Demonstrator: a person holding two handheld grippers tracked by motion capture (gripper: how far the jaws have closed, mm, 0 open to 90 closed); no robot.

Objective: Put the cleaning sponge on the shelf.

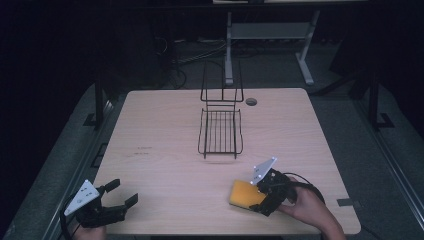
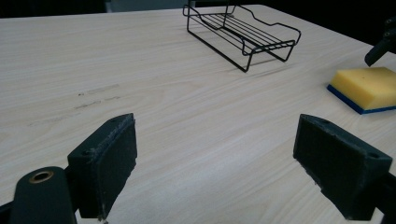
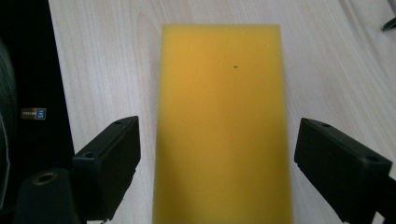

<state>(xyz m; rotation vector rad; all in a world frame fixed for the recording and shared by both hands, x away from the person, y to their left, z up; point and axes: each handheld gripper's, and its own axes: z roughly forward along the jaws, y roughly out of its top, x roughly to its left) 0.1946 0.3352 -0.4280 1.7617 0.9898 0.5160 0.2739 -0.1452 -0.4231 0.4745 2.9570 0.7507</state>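
Note:
A yellow sponge [image 1: 245,194] with a blue underside lies flat near the table's front right. In the left gripper view the sponge [image 2: 366,87] shows its blue layer at the far right. My right gripper [image 1: 260,197] hovers over it, open, its jaws standing on either side of the sponge [image 3: 222,121] without touching it. My left gripper [image 1: 123,192] rests at the front left corner, open, with only bare wood between its jaws. A black wire rack [image 1: 220,131] stands at the table's middle back, and the rack [image 2: 243,32] also appears in the left gripper view.
The light wooden table [image 1: 160,150] has a round cable hole [image 1: 251,101] near its back edge. Beyond it stand a white desk frame [image 1: 270,35] and cables on a dark floor. Faint scuff marks [image 2: 93,95] lie on the wood.

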